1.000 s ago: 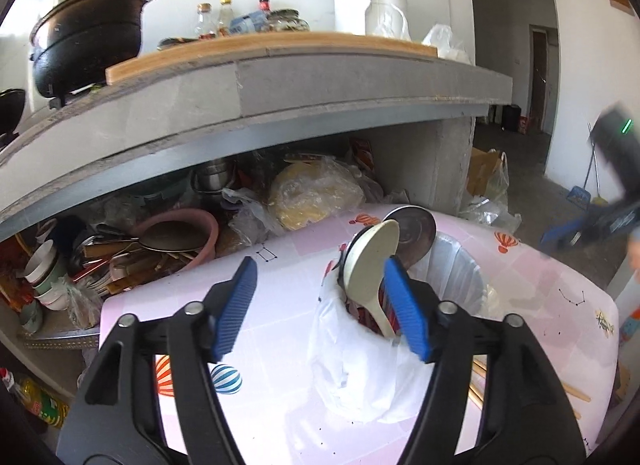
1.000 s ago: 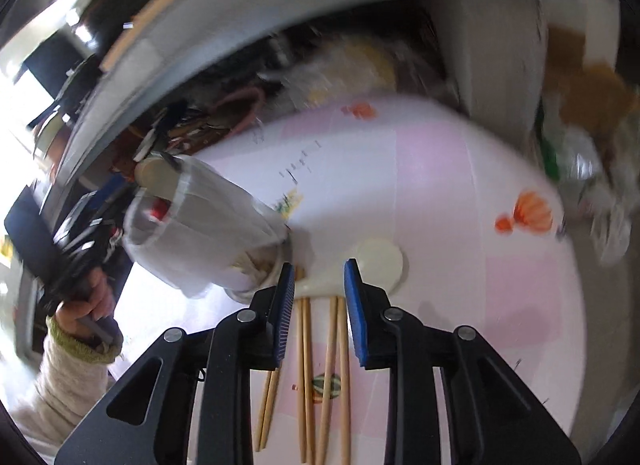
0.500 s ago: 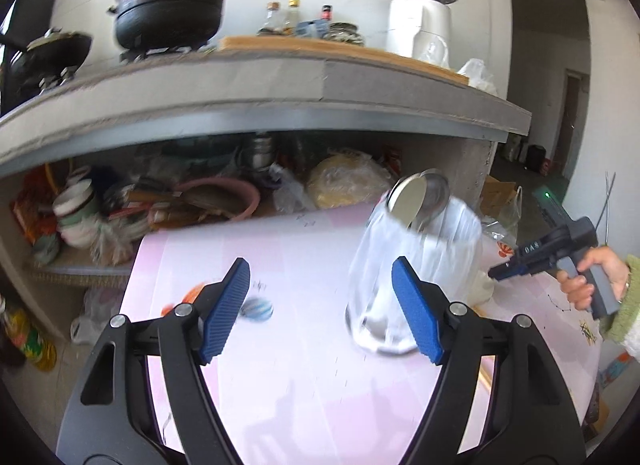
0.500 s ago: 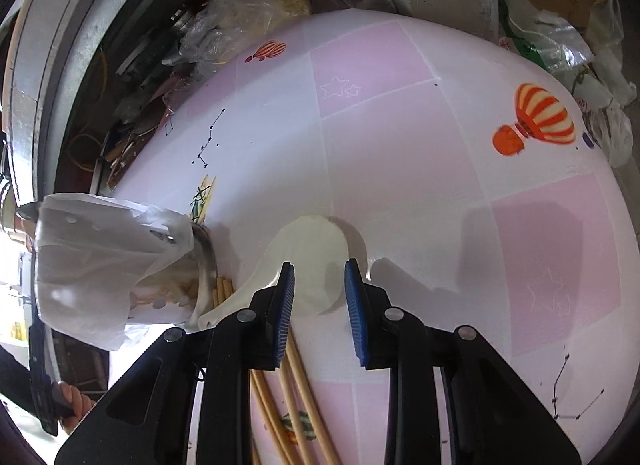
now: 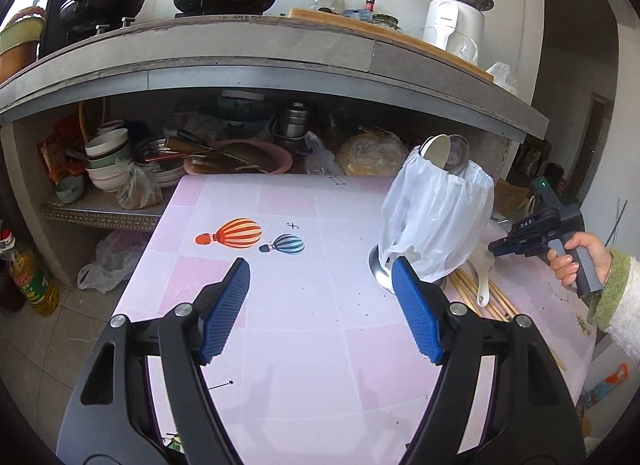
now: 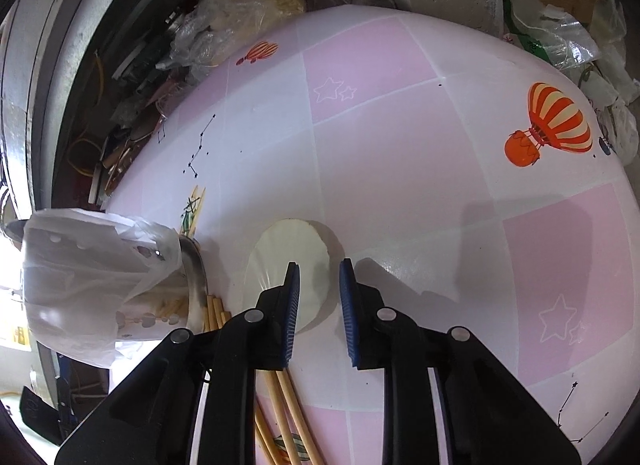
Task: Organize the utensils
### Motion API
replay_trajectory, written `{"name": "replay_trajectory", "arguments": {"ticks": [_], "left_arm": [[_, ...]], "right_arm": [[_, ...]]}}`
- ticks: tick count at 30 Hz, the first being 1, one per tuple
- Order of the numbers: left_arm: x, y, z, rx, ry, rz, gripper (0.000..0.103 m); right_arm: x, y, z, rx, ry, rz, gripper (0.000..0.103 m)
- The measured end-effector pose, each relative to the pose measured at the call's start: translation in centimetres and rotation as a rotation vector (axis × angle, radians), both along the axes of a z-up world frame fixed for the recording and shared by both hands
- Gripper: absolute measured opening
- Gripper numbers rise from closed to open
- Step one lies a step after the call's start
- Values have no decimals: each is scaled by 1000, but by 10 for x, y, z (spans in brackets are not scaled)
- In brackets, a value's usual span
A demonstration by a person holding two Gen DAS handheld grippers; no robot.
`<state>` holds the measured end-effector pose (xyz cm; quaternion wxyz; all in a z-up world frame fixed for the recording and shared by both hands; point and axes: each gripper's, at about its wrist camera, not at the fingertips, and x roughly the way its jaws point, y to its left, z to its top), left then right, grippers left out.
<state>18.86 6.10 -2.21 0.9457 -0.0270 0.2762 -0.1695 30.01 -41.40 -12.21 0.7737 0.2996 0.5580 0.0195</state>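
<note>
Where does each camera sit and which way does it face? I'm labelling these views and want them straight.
Left wrist: on the left gripper, open, looking slightly down across the pink table toward the kitchen shelf; shows the person's other hand.
Right wrist: on the right gripper, its jaws closing, looking steeply down at the white rice paddle; only its fingers show.
Shared: bag-covered utensil holder, chopsticks, paddle.
</note>
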Motion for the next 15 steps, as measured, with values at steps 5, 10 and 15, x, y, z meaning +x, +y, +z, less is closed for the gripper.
{"name": "replay_trajectory", "arguments": {"ticks": [5,10,15], "left_arm": [[0,5,-6,-25,20,16,70],[-2,4,-8,-21,26,17,70],[1,4,-7,-21,33,28,70]], "right_arm": [[12,1,-2,3,-1,17,25],[27,10,-7,-17,-11,88,29],[35,26,-5,-49,-16,204,28]]}}
